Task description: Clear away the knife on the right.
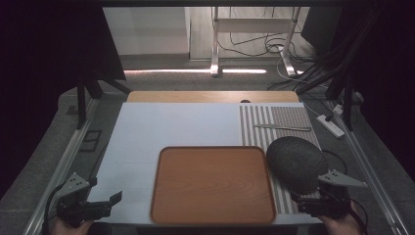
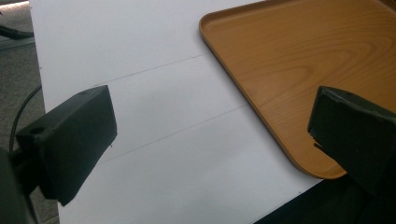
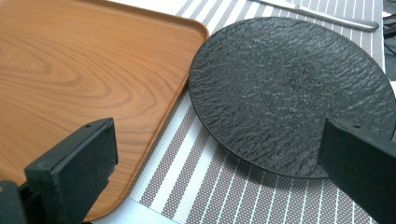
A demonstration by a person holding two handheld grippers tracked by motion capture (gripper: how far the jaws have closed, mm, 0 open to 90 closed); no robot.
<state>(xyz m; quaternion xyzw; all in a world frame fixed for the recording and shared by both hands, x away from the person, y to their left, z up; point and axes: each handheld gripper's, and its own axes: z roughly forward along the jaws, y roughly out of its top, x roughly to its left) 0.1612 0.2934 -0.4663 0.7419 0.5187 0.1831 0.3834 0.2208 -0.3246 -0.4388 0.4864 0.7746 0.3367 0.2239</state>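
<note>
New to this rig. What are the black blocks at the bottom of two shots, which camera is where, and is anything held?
A person holds a two-jaw tool in each hand: left gripper and right gripper. The high view looks down on the table. The other two cameras ride on the grippers; the black blocks are each gripper's own jaws. On the table: a wooden tray, a striped placemat bearing a black textured plate and a knife. Both grippers stand open, holding nothing; the right one points at the plate.

One wooden tray [image 1: 213,186], one black textured plate [image 1: 296,163], one striped placemat [image 1: 259,128] and one knife [image 1: 282,128] are lying on the table.
</note>
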